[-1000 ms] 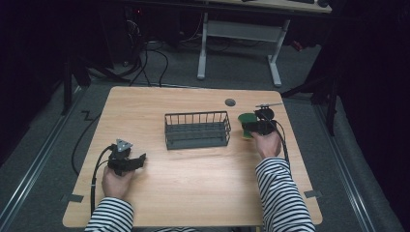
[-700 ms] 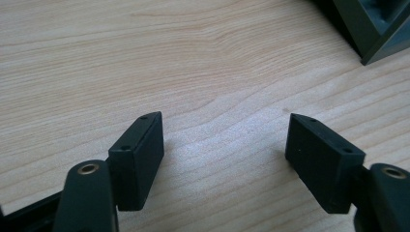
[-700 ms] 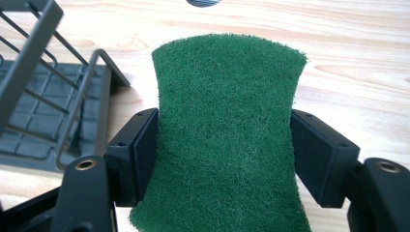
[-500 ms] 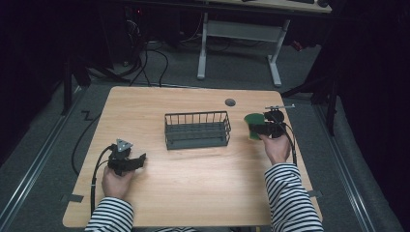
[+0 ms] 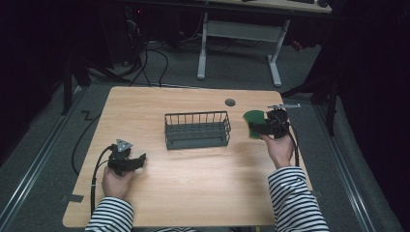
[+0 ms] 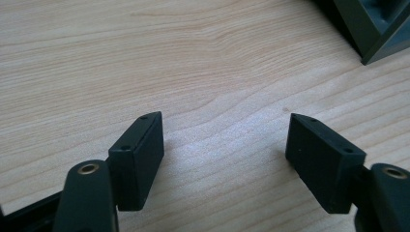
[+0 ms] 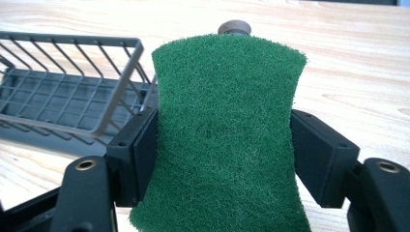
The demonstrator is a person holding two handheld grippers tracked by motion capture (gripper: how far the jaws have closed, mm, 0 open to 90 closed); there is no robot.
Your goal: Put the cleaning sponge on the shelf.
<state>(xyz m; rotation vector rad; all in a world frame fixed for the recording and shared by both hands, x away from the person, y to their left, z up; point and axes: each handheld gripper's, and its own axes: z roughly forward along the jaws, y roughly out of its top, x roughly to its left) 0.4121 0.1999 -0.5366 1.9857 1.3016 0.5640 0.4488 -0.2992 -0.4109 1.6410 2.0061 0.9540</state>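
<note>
A green scouring pad (image 7: pixel 227 130) is squeezed at its waist between the jaws of my right gripper (image 7: pixel 225 154), which is shut on it. In the high view that gripper (image 5: pixel 263 127) holds the pad (image 5: pixel 253 121) above the table, just right of the dark wire basket (image 5: pixel 197 129). The basket (image 7: pixel 63 101) lies to the left in the right gripper view and looks empty. My left gripper (image 5: pixel 138 161) rests low on the table at the front left, jaws open over bare wood (image 6: pixel 225 145) with nothing between them.
The wooden table (image 5: pixel 203 193) has a round dark grommet (image 5: pixel 230 102) behind the basket; the same grommet (image 7: pixel 234 27) peeks over the pad. A basket corner (image 6: pixel 372 29) shows at the top right of the left gripper view. Cables trail from both grippers.
My right hand has lifted the green pad off the table and carried it a little away from the front edge, staying right of the basket. The left hand has not moved.
</note>
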